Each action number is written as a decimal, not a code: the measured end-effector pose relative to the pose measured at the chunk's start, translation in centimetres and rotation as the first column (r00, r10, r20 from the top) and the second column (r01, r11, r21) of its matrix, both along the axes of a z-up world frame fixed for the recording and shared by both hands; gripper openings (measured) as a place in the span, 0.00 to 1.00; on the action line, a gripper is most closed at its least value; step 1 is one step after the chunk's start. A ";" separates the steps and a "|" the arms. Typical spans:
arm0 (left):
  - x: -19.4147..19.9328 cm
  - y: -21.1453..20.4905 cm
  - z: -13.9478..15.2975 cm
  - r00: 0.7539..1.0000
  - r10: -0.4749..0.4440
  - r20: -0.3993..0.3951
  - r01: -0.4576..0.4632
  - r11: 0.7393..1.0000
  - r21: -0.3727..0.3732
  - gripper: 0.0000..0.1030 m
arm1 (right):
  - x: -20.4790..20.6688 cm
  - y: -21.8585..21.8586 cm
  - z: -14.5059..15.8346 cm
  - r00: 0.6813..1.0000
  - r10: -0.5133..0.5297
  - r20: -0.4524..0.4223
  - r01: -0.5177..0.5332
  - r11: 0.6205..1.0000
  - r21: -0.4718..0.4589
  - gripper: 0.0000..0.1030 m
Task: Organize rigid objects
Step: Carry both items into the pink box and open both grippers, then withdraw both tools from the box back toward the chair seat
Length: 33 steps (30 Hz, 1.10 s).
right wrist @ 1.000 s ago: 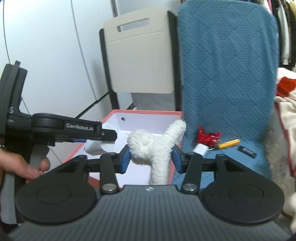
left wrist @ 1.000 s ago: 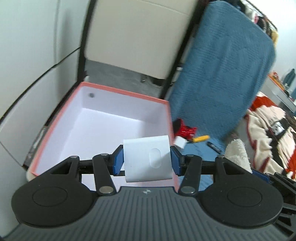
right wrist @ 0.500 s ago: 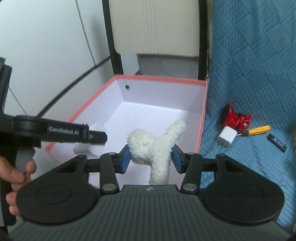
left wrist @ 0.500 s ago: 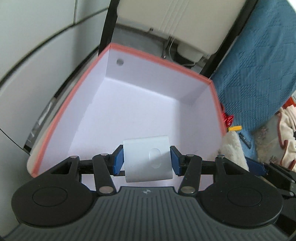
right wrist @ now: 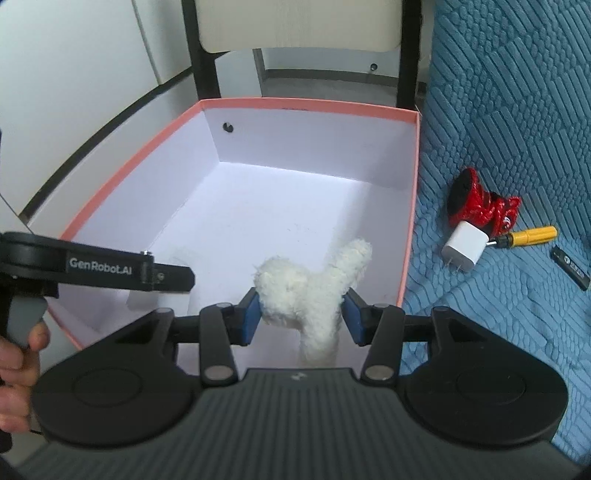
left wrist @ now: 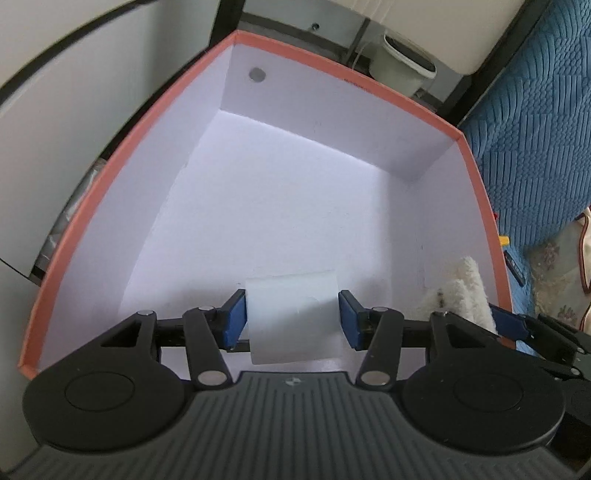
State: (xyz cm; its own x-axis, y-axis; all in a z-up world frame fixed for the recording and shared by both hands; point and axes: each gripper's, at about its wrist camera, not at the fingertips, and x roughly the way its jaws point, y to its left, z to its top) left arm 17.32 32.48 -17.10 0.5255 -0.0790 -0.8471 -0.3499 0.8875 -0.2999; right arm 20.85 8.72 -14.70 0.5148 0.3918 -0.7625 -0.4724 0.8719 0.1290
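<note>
My left gripper is shut on a white rounded case and holds it inside the open pink-rimmed box, low over the white floor near the front. My right gripper is shut on a white plush toy and holds it over the box's front right part. The plush shows at the right of the left wrist view. The left gripper's arm crosses the left of the right wrist view, and part of the case shows under it.
On the blue quilted cover right of the box lie a red figurine, a white charger plug, a yellow-handled screwdriver and a small black stick. A chair stands behind the box.
Both grippers have moved forward and down over the box, still holding their objects. The case now sits lower inside the box.
</note>
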 end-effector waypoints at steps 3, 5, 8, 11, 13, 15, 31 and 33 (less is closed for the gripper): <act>-0.5 -0.3 1.0 1.000 -0.006 0.025 0.006 1.000 0.009 0.64 | -0.3 -0.1 0.8 1.000 -0.001 0.021 0.000 1.000 0.010 0.65; -1.0 -0.5 1.9 0.999 -0.005 0.039 0.004 0.999 0.032 0.64 | -0.7 -0.3 1.4 0.999 0.006 0.046 -0.006 1.000 0.016 0.82; -1.8 -0.9 3.3 0.998 0.002 0.062 -0.005 0.999 0.049 0.64 | -1.8 -0.7 2.4 0.997 0.020 0.072 -0.022 0.999 0.033 0.82; -3.0 -1.5 4.7 0.997 0.001 0.083 -0.007 0.998 0.066 0.64 | -3.0 -1.2 3.2 0.996 0.016 0.088 -0.020 0.999 0.040 0.82; -4.0 -2.0 5.7 0.995 0.003 0.100 -0.011 0.997 0.075 0.64 | -3.7 -1.5 3.6 0.995 0.020 0.098 -0.024 0.999 0.047 0.82; -4.8 -2.6 6.7 0.993 0.004 0.116 -0.014 0.997 0.082 0.64 | -4.7 -2.1 4.2 0.993 0.022 0.113 -0.027 0.998 0.051 0.82; -10.0 -11.0 12.6 0.969 -0.063 0.238 0.031 0.990 0.136 0.64 | -10.0 -8.7 8.7 0.976 -0.023 0.218 0.002 0.995 0.095 0.82; -10.6 -12.2 13.1 0.965 -0.073 0.251 0.039 0.990 0.136 0.64 | -10.5 -9.8 8.9 0.973 -0.038 0.226 0.016 0.995 0.099 0.82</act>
